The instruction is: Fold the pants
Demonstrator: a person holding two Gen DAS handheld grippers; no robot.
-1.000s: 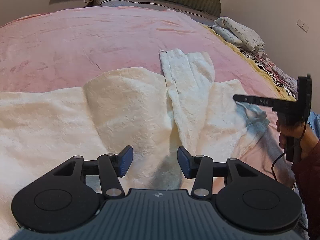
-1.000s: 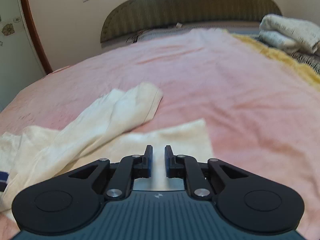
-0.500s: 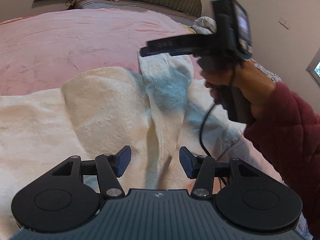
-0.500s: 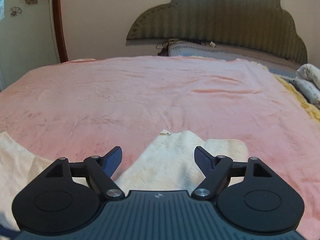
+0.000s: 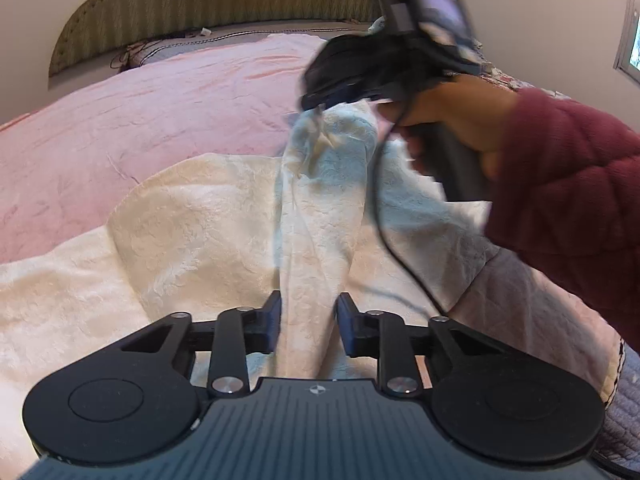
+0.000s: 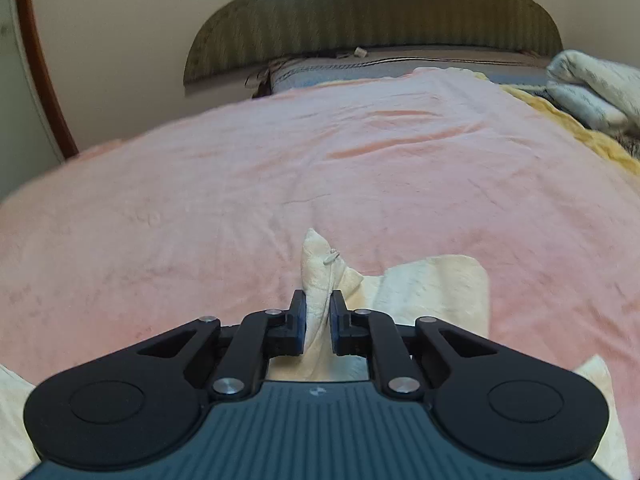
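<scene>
Cream textured pants [image 5: 192, 216] lie spread on a pink blanket [image 5: 152, 116]. One leg [image 5: 320, 216] runs as a raised ridge from my left gripper [image 5: 308, 328] up to my right gripper [image 5: 316, 98]. The left jaws are closing, and the ridge of cloth fills the gap between the pads. In the right wrist view my right gripper [image 6: 318, 324] is closing with the leg's hem corner [image 6: 316, 256] pinched between its pads, lifted off the blanket. More of the pants [image 6: 432, 292] lies to its right.
A hand in a dark red sleeve [image 5: 560, 184] holds the right gripper, and its cable [image 5: 380, 216] hangs over the pants. A green padded headboard [image 6: 376, 20] stands at the far end. Folded cloths [image 6: 592, 88] and a yellow blanket edge [image 6: 580, 132] lie at the right.
The right gripper swung left to the end of the leg, opened wide, then closed on the hem. The left gripper's jaws narrowed around the leg's ridge.
</scene>
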